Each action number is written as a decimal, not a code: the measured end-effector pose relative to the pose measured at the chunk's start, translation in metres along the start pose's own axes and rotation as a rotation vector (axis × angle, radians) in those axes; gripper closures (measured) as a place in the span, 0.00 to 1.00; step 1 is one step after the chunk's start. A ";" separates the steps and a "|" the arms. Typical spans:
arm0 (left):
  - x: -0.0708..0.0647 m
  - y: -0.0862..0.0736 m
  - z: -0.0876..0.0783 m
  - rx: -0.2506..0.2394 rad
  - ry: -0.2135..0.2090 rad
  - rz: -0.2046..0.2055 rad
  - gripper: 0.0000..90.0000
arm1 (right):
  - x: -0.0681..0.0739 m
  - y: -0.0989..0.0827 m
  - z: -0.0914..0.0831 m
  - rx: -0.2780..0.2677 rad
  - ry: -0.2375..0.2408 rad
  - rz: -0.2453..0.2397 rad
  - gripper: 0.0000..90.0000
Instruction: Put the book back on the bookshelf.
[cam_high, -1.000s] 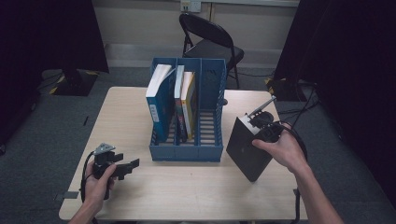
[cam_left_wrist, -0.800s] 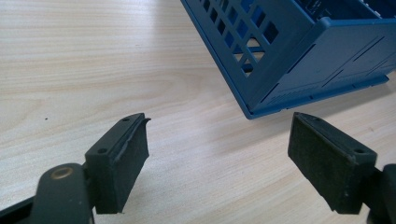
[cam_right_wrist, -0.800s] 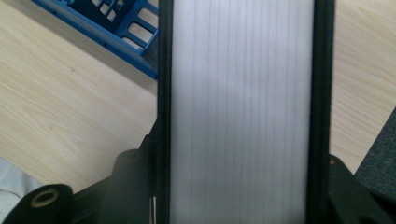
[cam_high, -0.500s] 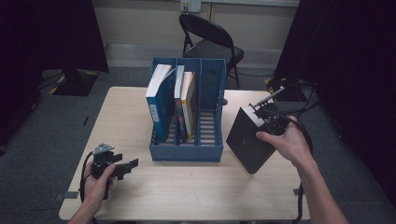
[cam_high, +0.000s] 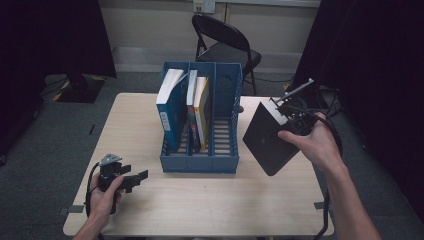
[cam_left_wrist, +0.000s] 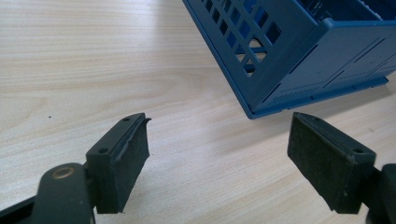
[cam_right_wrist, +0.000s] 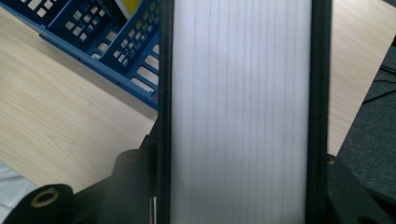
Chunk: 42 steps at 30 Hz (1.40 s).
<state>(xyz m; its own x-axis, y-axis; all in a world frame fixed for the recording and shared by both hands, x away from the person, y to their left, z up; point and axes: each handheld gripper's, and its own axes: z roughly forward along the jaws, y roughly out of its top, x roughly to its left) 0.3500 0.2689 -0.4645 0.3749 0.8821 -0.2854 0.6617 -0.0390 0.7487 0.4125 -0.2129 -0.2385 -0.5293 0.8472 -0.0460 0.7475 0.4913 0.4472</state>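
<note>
A thick black-covered book (cam_high: 267, 137) hangs tilted above the table's right side, with my right gripper (cam_high: 292, 121) shut on its upper edge. In the right gripper view its white page block (cam_right_wrist: 240, 112) runs up between the two jaws, black covers on either side. The blue three-slot file rack (cam_high: 222, 162) stands mid-table with three books (cam_high: 172, 107) upright in its left and middle slots; the right slot looks empty. My left gripper (cam_high: 134, 181) rests near the table's front left, open, with nothing between its pads (cam_left_wrist: 119, 161), facing the rack's corner (cam_left_wrist: 299, 88).
The wooden table (cam_high: 150, 210) has free room in front of the rack and at its left. A black folding chair (cam_high: 225, 42) stands behind the table. Dark curtains hang at both sides, and cables lie on the floor at the right.
My right gripper has lifted the black book off the table and upward, a little to the right. The left gripper has stayed where it was.
</note>
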 end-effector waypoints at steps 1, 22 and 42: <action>0.000 0.000 0.000 0.000 0.000 0.001 0.22 | 0.000 0.002 -0.002 -0.003 0.002 -0.004 0.60; 0.002 -0.002 0.002 0.017 -0.005 -0.008 0.23 | 0.030 0.056 -0.005 -0.018 0.023 -0.024 0.60; 0.004 -0.002 0.000 -0.007 -0.015 -0.011 0.23 | 0.038 0.117 0.032 0.034 0.023 0.138 0.60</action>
<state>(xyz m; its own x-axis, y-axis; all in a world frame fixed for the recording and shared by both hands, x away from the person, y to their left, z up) 0.3501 0.2731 -0.4669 0.3776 0.8752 -0.3023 0.6610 -0.0261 0.7499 0.4930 -0.1170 -0.2164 -0.4291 0.9026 0.0345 0.8269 0.3772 0.4172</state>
